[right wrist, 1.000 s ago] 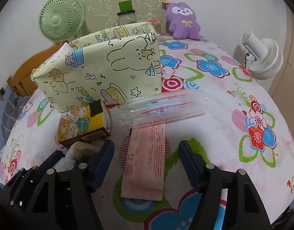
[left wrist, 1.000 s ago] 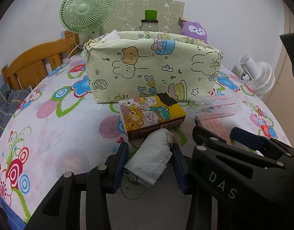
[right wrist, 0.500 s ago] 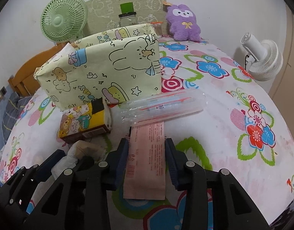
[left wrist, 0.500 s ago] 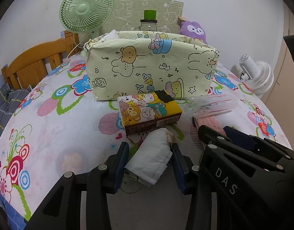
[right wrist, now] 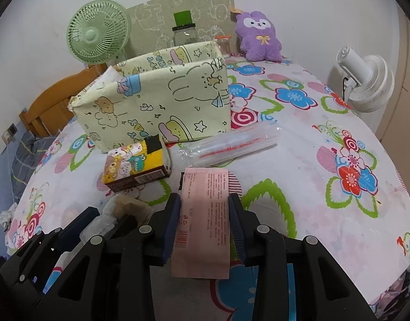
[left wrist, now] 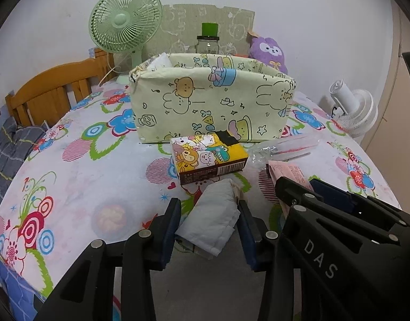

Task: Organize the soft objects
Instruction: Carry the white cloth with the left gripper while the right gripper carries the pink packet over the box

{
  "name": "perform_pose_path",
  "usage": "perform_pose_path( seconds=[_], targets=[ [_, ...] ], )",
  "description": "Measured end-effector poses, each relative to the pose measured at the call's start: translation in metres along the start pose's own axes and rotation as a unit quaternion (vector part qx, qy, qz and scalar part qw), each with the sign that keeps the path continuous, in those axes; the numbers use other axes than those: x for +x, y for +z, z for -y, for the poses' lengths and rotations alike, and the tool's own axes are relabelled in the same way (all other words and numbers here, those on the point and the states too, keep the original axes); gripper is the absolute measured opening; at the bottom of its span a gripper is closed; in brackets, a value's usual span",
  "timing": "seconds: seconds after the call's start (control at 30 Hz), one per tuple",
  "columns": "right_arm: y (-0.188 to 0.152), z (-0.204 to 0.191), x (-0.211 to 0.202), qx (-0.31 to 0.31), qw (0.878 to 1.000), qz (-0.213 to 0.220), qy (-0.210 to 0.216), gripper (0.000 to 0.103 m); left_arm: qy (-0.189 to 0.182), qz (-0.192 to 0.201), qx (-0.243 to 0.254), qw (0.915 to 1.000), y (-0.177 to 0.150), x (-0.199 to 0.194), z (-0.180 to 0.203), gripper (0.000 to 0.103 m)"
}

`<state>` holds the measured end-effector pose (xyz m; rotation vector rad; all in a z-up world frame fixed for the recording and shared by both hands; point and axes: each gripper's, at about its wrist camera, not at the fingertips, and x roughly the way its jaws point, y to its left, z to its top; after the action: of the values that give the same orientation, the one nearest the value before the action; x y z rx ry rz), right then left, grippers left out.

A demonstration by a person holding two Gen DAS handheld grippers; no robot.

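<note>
Right gripper [right wrist: 204, 223] has just been closing and now pinches the pink packet [right wrist: 202, 222], while the left gripper [left wrist: 209, 222] is clamped on a white pad [left wrist: 213, 218]. The cloth bin [left wrist: 213, 107] sits straight ahead past the cartoon box [left wrist: 209, 157]. Both are floppy, so either could sag, slip out, or catch the bin's rim

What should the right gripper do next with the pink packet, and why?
Probably lift it and carry it toward the open fabric bin. The right gripper has just closed and its pads press both edges of the pink packet, which looks held.
</note>
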<state>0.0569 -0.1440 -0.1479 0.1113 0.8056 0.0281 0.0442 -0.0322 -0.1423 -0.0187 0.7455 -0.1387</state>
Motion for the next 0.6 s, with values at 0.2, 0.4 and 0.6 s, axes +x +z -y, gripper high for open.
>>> perform_pose_path(
  seconds=[0.2,0.4,0.6],
  targets=[
    [0.001,-0.002,-0.013,0.000,1.000,0.012,-0.002,0.039,-0.002,0.011,-0.001,0.9999,0.002,-0.011,0.000,0.042],
    [0.005,-0.004,-0.023,0.005,1.000,0.021,-0.003,0.039,-0.003,0.018,-0.001,0.9998,0.008,-0.020,0.001,0.041],
    [0.014,-0.006,-0.037,0.006,0.999,0.035,-0.003,0.040,-0.007,0.030,-0.001,0.9995,0.018,-0.031,0.003,0.041]
  ],
)
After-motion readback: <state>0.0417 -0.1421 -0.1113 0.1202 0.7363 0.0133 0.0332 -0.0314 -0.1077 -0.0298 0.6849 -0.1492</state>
